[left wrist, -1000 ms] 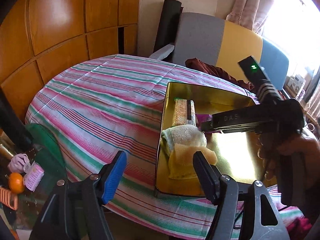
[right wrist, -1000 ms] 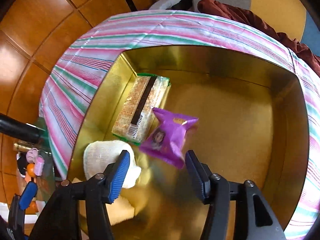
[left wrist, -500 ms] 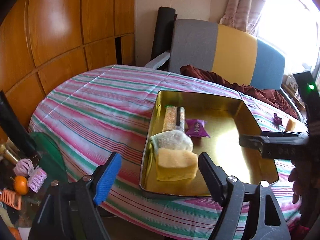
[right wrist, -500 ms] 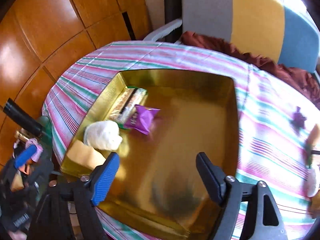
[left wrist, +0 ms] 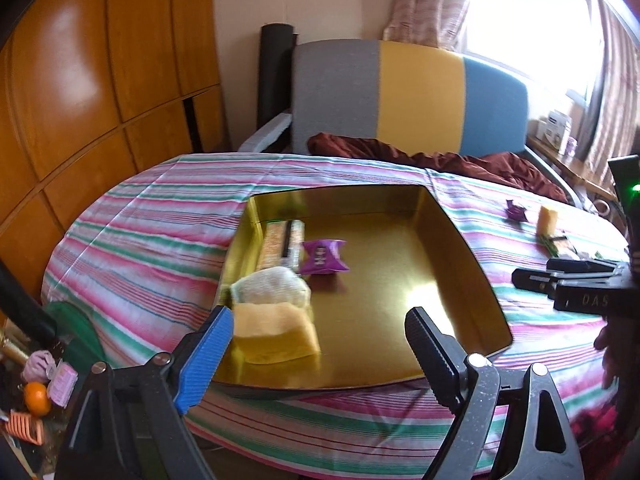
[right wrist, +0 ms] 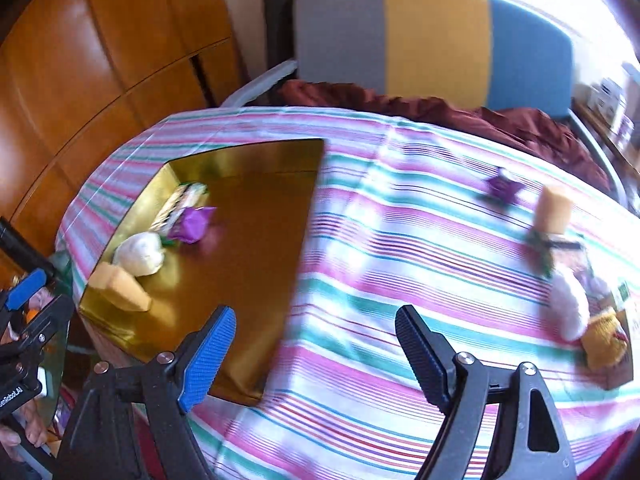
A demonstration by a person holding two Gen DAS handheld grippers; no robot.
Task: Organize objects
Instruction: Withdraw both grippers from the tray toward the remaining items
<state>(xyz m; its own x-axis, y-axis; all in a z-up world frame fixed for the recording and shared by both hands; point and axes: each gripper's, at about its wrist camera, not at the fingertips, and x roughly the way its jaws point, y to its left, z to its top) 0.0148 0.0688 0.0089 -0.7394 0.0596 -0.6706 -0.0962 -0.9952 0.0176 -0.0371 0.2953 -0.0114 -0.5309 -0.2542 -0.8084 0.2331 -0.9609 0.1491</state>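
In the gold tray (left wrist: 460,240) I already have four things: biscuit pack (left wrist: 282,242), purple packet (left wrist: 323,257), white cloth (left wrist: 272,290), yellow sponge (left wrist: 274,338). My left gripper (left wrist: 316,354) has just been opening and my right gripper (right wrist: 310,354) stands wide; both are empty. Several items (right wrist: 554,210) wait on the striped cloth (right wrist: 400,264), too blurred to name.

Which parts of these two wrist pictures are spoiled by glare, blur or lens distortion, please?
Left wrist view: the window is blown out, glare flares on the gold tray, and fisheye bows the wooden panels. Right wrist view: motion blur smears the striped tablecloth and the items at right.
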